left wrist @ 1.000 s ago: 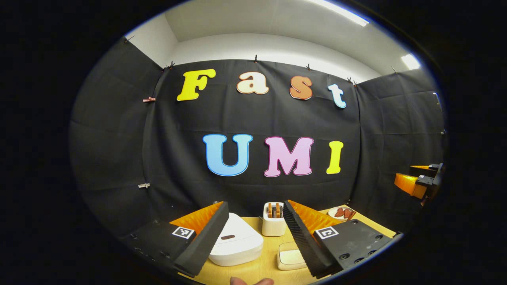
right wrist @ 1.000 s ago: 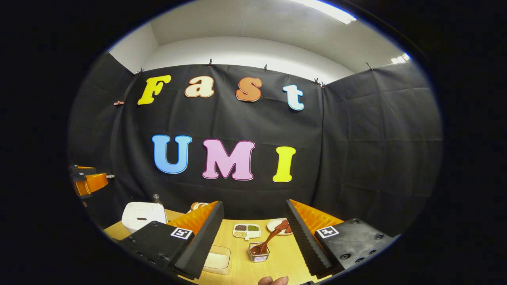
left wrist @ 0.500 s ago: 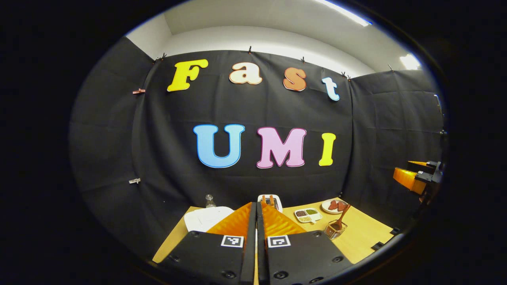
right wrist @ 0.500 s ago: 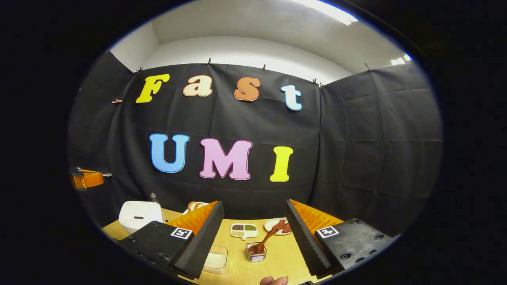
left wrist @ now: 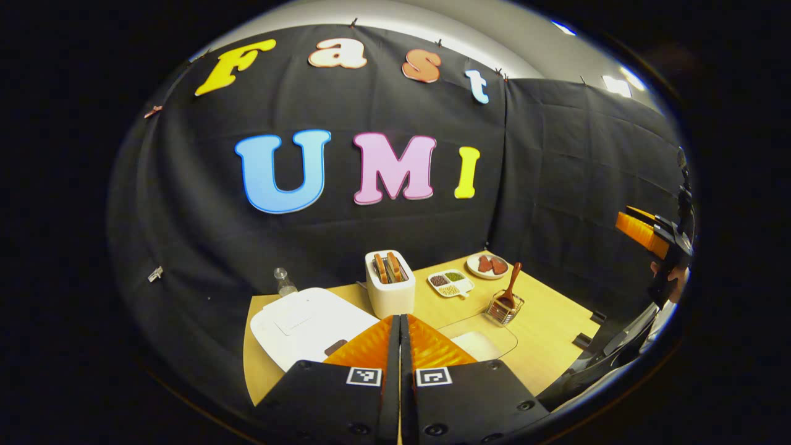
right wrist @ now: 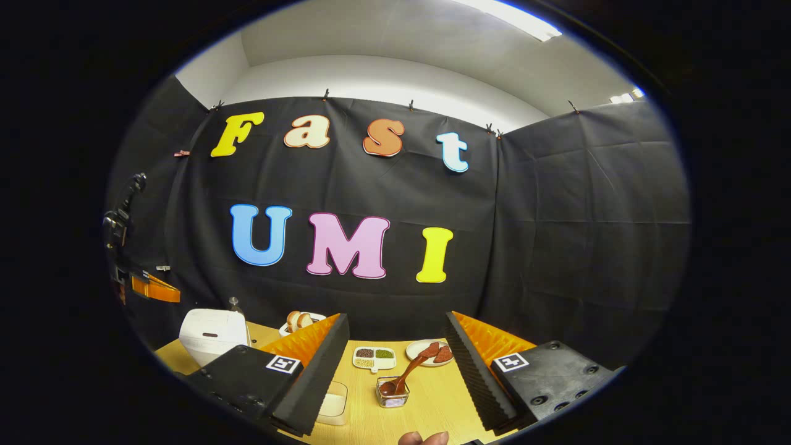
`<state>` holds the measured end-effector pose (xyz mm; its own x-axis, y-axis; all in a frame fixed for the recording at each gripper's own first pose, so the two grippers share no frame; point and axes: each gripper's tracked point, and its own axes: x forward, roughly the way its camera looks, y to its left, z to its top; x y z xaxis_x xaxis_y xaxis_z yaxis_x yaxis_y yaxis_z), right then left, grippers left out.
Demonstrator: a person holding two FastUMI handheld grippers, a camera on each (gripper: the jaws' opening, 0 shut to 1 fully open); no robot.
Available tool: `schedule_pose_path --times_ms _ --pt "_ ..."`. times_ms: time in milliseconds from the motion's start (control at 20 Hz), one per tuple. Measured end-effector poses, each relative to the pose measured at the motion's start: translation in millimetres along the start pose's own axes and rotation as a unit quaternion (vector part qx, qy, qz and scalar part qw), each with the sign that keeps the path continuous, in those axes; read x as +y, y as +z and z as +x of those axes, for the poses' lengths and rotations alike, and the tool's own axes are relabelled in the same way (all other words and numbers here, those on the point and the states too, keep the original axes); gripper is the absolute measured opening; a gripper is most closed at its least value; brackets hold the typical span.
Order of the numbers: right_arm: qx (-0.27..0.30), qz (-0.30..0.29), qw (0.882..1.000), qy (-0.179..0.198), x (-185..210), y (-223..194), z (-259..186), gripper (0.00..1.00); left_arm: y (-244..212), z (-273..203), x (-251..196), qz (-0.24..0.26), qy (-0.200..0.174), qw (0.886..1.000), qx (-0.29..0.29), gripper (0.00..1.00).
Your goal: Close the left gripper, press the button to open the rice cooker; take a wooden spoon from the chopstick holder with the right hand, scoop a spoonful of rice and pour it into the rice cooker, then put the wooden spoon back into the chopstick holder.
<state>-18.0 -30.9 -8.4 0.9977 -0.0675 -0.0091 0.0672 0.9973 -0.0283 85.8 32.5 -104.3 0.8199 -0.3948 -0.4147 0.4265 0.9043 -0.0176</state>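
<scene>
The task looks to be at step 1, the button press. In the left gripper view, the left tongs [left wrist: 399, 346] sit at 6 o'clock with both fingers pressed flat together and nothing between them, aimed down at the worktop [left wrist: 544, 334]. The white rice cooker [left wrist: 306, 324] lies at about 7 o'clock, just beside the fingertips, lid down, with its small dark button [left wrist: 335, 347] on the near edge a little to 9 o'clock of the tips. By my judgement, the next move calls for sliding the joined tips toward 9 o'clock and down onto that button. In the right gripper view, the right tongs [right wrist: 395, 364] are spread wide and hold nothing, waiting above the worktop. Between their fingers, at 6 o'clock, the wooden spoon [right wrist: 401, 378] leans in the small wire chopstick holder [right wrist: 393, 393]; the left gripper view shows the same pair at about 4 o'clock. A pale shallow container [right wrist: 334, 402], which I take to hold the rice, sits at 7 o'clock against the left finger. Other things stand around: a white toaster [left wrist: 389, 285] with bread at 12 o'clock of the left tips, close behind the cooker, a divided dish of grains [left wrist: 450, 282], a plate of red slices [left wrist: 488, 266] and a small clear bottle [left wrist: 285, 281]. Nothing seems to block the button, though the toaster leaves little room on that side.
</scene>
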Motion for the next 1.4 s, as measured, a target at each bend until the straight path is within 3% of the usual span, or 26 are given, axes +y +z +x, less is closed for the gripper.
schedule_pose_path --times_ms 150,300,650,850,1400 --pt "0.001 -0.004 1.000 -0.004 -7.0 -2.8 -2.1 0.97 -10.1 26.1 18.1 0.012 -0.038 0.998 0.038 0.06" --pt "0.005 -0.008 1.000 -0.013 -16.8 -4.9 -2.4 0.97 -22.8 51.4 43.1 0.031 -0.046 0.995 0.079 0.06" --pt "0.008 -0.010 0.999 -0.033 -33.2 -7.6 -4.7 0.97 -81.6 106.6 72.2 0.043 -0.097 0.973 0.203 0.06" --pt "0.013 -0.016 0.999 -0.044 -37.5 -11.3 -3.9 0.97 -113.5 122.3 100.0 0.072 -0.081 0.958 0.265 0.06" --pt "0.023 -0.027 0.997 -0.068 -42.5 -20.2 -7.5 0.97 -135.5 134.5 104.6 0.106 -0.091 0.943 0.301 0.07"
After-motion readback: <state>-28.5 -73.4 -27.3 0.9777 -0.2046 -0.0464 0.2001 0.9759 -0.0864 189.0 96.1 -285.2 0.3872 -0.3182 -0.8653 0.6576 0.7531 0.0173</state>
